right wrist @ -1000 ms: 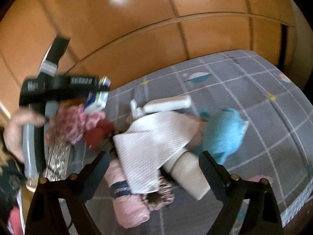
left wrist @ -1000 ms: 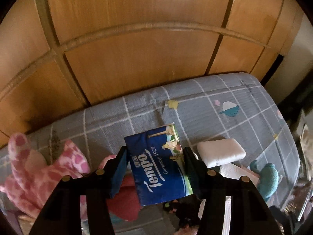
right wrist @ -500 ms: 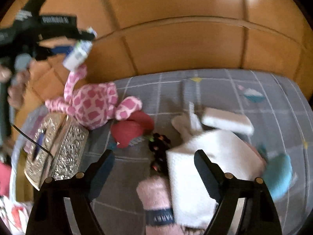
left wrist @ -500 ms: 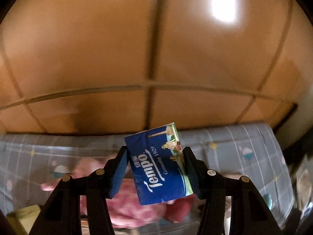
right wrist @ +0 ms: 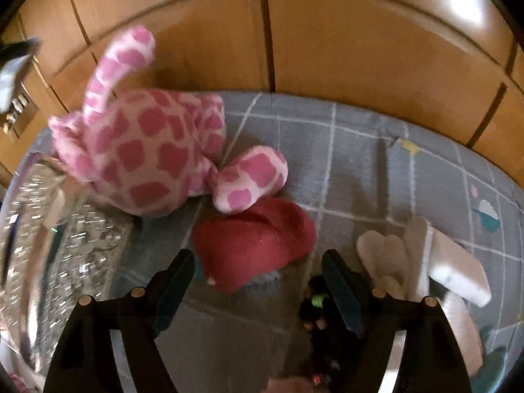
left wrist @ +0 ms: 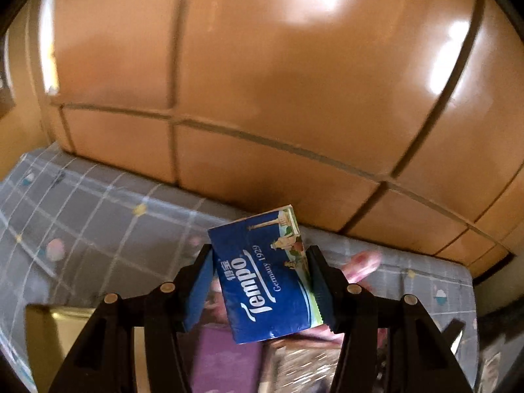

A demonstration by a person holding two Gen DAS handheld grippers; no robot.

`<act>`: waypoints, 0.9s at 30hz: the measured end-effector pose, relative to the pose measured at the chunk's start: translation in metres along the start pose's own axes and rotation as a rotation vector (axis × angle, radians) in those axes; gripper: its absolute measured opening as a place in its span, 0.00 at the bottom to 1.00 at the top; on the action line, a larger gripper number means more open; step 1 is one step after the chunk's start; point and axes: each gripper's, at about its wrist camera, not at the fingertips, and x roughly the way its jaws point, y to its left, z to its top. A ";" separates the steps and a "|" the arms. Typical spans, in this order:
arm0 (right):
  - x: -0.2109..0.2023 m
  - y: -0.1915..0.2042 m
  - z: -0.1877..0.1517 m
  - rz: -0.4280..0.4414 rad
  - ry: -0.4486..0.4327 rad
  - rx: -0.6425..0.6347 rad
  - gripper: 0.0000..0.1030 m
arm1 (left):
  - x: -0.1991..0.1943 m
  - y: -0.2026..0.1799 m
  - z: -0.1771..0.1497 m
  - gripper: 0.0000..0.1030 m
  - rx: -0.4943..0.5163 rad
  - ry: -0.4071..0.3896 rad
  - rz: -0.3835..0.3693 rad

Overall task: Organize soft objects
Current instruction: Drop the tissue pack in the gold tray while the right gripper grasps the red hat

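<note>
Blue, glossy Tempo tissue pack with white lettering sits clamped in the left gripper, tilted, now carried from above the toys to over a purple-lined box. Right gripper, empty, has just been narrowing above the red plush, no longer above the white cloth.

Blue tissue pack; pink-spotted plush; grey checked sheet.

The tissue pack is wrapped in glossy printed film, and the wooden panels behind are smooth and shiny with glare. The spotted plush toy and red cloth look soft and fuzzy on the matt woven bedsheet, while the embossed box at left glints like metal.
</note>
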 end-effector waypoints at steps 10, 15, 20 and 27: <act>0.024 0.004 -0.005 -0.012 0.041 0.008 0.64 | -0.021 0.098 -0.052 0.55 -0.091 0.024 0.090; 0.028 0.004 -0.005 -0.004 0.043 0.027 0.65 | -0.029 0.134 -0.093 0.56 -0.125 0.050 0.139; 0.033 0.005 0.000 -0.026 0.061 0.035 0.65 | -0.014 0.168 -0.128 0.57 -0.162 0.101 0.200; 0.044 0.019 0.010 -0.058 0.057 0.037 0.65 | -0.009 0.178 -0.159 0.92 -0.120 0.090 0.254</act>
